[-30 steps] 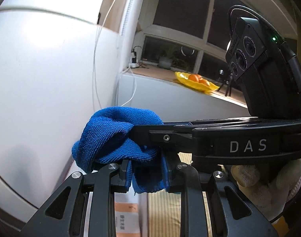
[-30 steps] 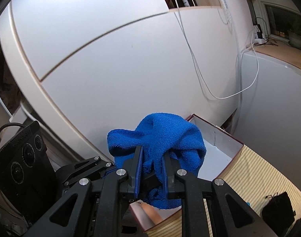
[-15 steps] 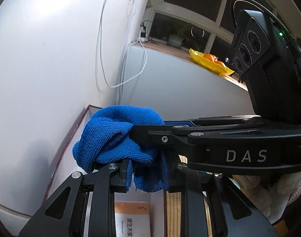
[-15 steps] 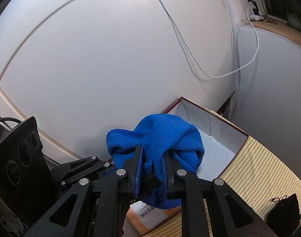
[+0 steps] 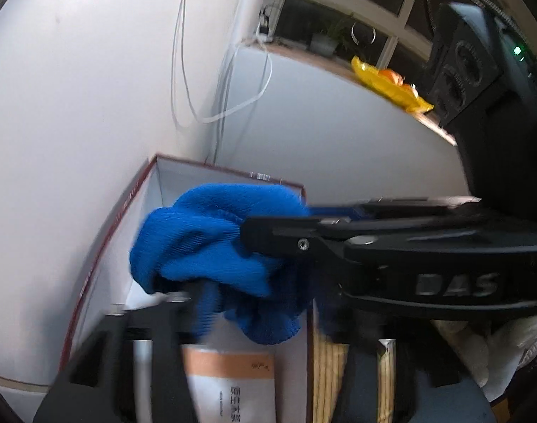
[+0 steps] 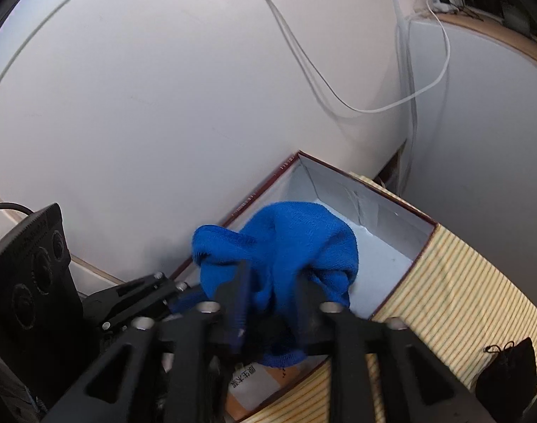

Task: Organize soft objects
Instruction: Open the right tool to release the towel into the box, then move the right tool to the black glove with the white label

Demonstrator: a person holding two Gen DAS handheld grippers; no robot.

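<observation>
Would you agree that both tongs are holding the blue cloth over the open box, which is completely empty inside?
Not quite: the box is not empty. The right wrist view shows an orange-and-white packet with printed text lying in it, under the blue cloth. The rest stands: the left tongs and right tongs both grip the cloth above the open box.

A lived-in room of a home. A wooden windowsill point(image 5: 342, 67) beneath dark panes carries a potted plant point(image 5: 326, 40), a power strip point(image 5: 265, 28) with white cables point(image 6: 374, 107) hanging below it, and a yellow fruit dish point(image 5: 392, 86). Below the sill, a striped mat point(image 6: 455, 282) holds an open cardboard box point(image 6: 370, 204).
</observation>
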